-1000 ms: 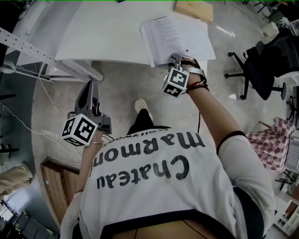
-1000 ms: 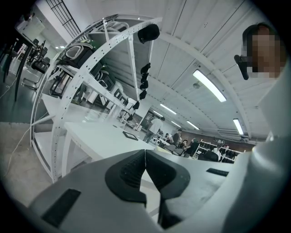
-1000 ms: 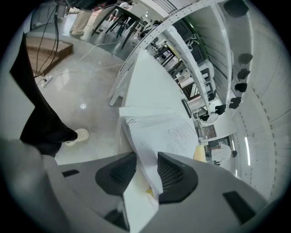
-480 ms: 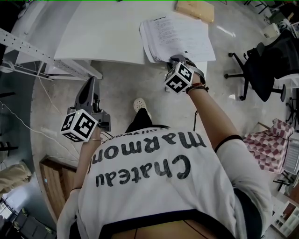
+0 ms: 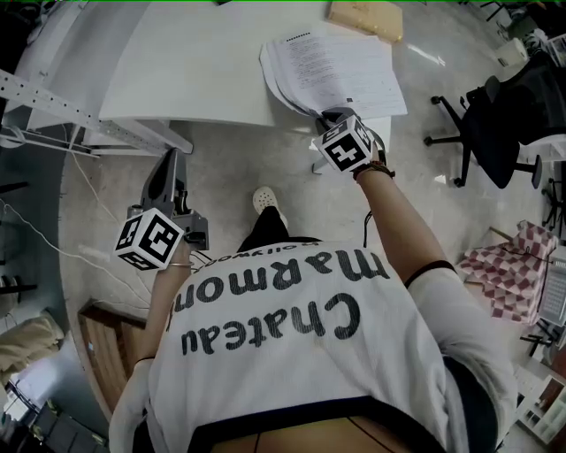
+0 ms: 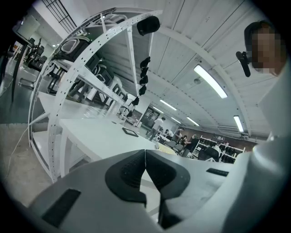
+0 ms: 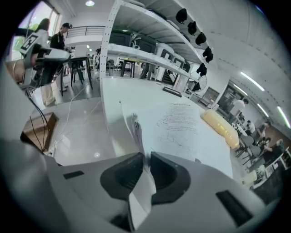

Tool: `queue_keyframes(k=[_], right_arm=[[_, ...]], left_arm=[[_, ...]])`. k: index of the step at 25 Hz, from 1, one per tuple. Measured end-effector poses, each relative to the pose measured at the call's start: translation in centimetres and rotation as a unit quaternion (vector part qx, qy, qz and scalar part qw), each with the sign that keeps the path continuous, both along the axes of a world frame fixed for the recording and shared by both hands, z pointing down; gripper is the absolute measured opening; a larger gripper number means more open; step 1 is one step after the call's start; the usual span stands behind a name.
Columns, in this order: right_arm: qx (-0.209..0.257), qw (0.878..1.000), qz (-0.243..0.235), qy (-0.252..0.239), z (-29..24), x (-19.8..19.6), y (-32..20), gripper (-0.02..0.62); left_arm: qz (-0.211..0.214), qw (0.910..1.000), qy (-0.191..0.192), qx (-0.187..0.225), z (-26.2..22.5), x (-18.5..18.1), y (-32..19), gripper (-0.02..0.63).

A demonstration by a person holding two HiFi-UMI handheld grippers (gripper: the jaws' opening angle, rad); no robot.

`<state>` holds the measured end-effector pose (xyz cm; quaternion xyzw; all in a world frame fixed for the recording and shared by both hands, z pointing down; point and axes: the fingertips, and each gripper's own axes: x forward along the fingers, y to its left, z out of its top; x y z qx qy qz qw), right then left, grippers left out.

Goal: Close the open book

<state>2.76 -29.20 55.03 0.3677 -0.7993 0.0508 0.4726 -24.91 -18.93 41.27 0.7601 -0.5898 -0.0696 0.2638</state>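
Head view, right tool [image 5: 326, 113] rolled over, jaws just closed on book [image 5: 340, 62] pages

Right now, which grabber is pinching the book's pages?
The right gripper: its jaws have just been closing on pages of the open book. The left gripper is shut on nothing.

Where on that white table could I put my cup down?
Free: the broad bare table left of the open book. Crowded: the right end, with the book, a yellowish packet behind it, and the right gripper, jaws just closing on pages at the near edge.
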Motion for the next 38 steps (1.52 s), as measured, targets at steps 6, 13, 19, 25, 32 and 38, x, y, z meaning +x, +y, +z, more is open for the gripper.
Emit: queue_keyframes(k=[6, 13, 19, 25, 32, 38], right_arm=[[-0.032, 0.994, 0.06, -0.083, -0.1, 0.5, -0.2, 0.064], [-0.044, 0.985, 0.097, -0.133, -0.3, 0.7, -0.5, 0.058], [-0.071, 0.968, 0.137, -0.2, -0.1, 1.1, -0.8, 0.059], [-0.073, 0.957, 0.155, -0.233, -0.5, 1.4, -0.8, 0.058], [-0.074, 0.945, 0.172, -0.268, -1.6, 1.5, -0.8, 0.058], [-0.066, 0.942, 0.177, -0.279, -2.5, 1.6, -0.7, 0.058]], left_arm=[[0.01, 1.0, -0.001, 0.002, -0.2, 0.6, -0.7, 0.024], [0.011, 0.9999, -0.003, -0.001, 0.0, 0.7, -1.3, 0.025], [0.013, 0.9999, -0.003, -0.003, 0.0, 0.7, -2.0, 0.024], [0.018, 0.9998, -0.004, -0.005, 0.1, 1.0, -2.4, 0.024], [0.023, 0.9997, 0.0, -0.008, 0.4, 1.3, -3.3, 0.024], [0.03, 0.9995, 0.004, -0.011, 0.8, 1.5, -3.8, 0.024]])
